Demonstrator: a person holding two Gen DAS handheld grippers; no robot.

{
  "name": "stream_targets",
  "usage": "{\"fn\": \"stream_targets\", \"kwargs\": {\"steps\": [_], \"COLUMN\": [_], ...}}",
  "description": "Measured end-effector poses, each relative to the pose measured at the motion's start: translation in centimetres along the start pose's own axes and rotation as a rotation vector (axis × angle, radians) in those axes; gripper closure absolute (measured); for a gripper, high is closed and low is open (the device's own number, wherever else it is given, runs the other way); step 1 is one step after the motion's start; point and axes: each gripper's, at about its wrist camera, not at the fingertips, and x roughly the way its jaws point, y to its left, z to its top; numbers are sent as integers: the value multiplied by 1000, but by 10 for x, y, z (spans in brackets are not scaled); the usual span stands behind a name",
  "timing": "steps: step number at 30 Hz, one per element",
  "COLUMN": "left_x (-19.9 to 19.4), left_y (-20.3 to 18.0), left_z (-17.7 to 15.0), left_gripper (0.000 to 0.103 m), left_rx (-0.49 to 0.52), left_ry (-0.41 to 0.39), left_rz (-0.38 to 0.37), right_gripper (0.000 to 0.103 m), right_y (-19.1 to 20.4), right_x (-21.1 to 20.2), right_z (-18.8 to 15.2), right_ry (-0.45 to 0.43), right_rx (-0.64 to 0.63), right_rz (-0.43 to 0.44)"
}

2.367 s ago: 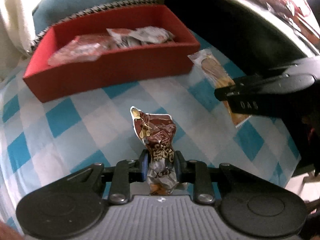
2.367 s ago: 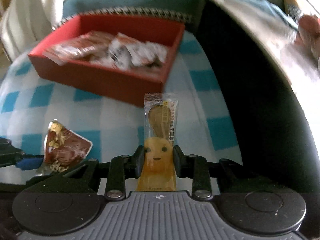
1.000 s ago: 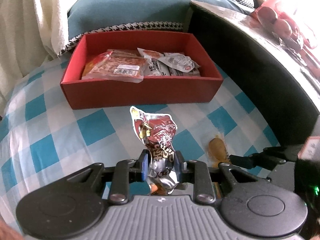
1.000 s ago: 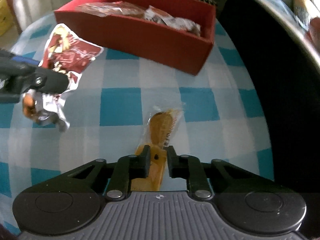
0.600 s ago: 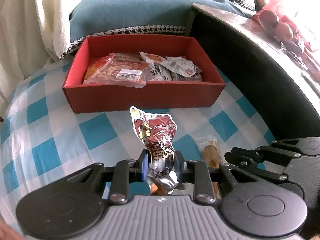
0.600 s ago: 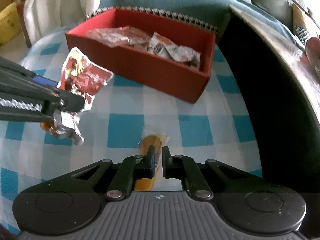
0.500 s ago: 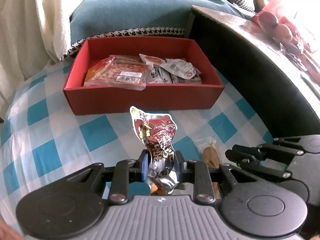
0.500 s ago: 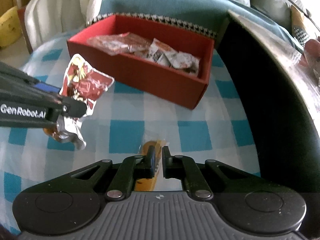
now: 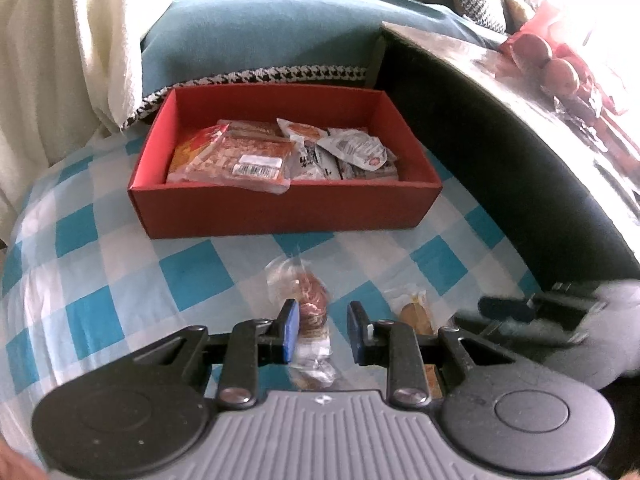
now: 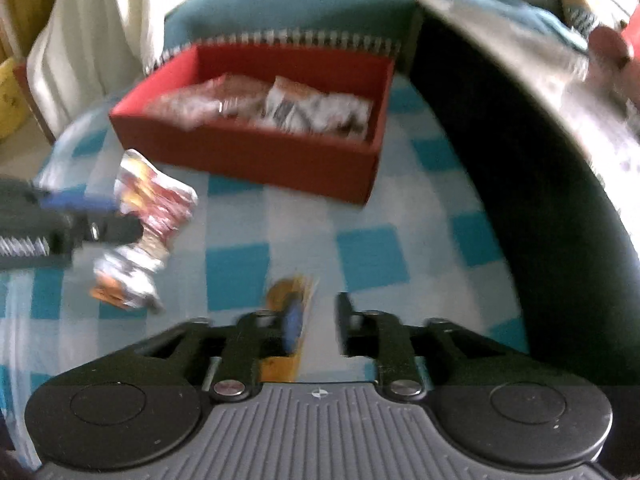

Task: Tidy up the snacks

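A red box [image 9: 280,208] holding several snack packets stands at the back of the blue-checked cloth; it also shows in the right wrist view [image 10: 256,152]. My left gripper [image 9: 322,330] is open. The brown-red peanut packet [image 9: 308,312] is blurred between and below its fingers, loose from them; in the right wrist view the packet [image 10: 148,216] is in the air beside the left gripper. My right gripper [image 10: 314,326] is open above the orange biscuit packet [image 10: 290,292], which lies on the cloth and also shows in the left wrist view [image 9: 416,314].
A dark curved table edge [image 9: 500,152] with a shiny top runs along the right, with red fruit [image 9: 548,64] on it. A teal cushion [image 9: 260,32] and a cream blanket [image 9: 60,60] lie behind the box. The right wrist view is blurred.
My left gripper has opened and let go of the peanut packet, which is dropping. My right gripper has opened over the orange biscuit packet lying on the cloth.
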Motion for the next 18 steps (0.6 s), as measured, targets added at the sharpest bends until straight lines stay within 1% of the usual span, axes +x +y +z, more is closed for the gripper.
{"fn": "stream_targets", "kwargs": {"steps": [1, 2, 4, 5, 6, 8, 9, 10, 12, 14, 15, 16, 17, 18], "left_x": [0, 0, 4, 8, 11, 20, 25, 30, 36, 36, 36, 36, 38, 40], "left_y": [0, -1, -2, -2, -2, 1, 2, 3, 7, 13, 15, 17, 18, 18], "left_z": [1, 0, -2, -4, -6, -12, -16, -20, -28, -35, -38, -39, -40, -41], "left_gripper": [82, 82, 82, 82, 82, 80, 76, 73, 72, 68, 58, 43, 38, 37], "left_rx": [1, 6, 23, 29, 32, 14, 2, -17, -51, -114, -152, -180, -208, -223], "left_ry": [-1, -1, 10, 20, 31, 72, 98, 130, 163, 173, 173, 174, 178, 181], "left_rz": [-2, -4, 14, 27, 33, 37, 35, 32, 29, 46, 37, 27, 18, 17], "right_gripper": [44, 42, 42, 40, 35, 38, 37, 40, 55, 62, 67, 68, 69, 69], "right_y": [4, 10, 19, 22, 22, 21, 20, 18, 15, 17, 17, 19, 21, 24], "right_x": [8, 18, 30, 36, 40, 50, 52, 52, 52, 49, 48, 46, 44, 43], "right_z": [-2, -4, -7, -7, -7, -8, -8, -8, -7, -7, -7, -8, -9, -10], "right_ry": [25, 50, 63, 68, 74, 95, 88, 80, 80, 75, 76, 77, 74, 65], "right_rx": [-1, -13, -24, -22, -17, -10, -6, -5, 2, -34, -37, -46, -69, -99], "right_rz": [-3, 2, 0, -9, -9, -17, -19, -14, 4, 3, 13, 20, 13, -9]}}
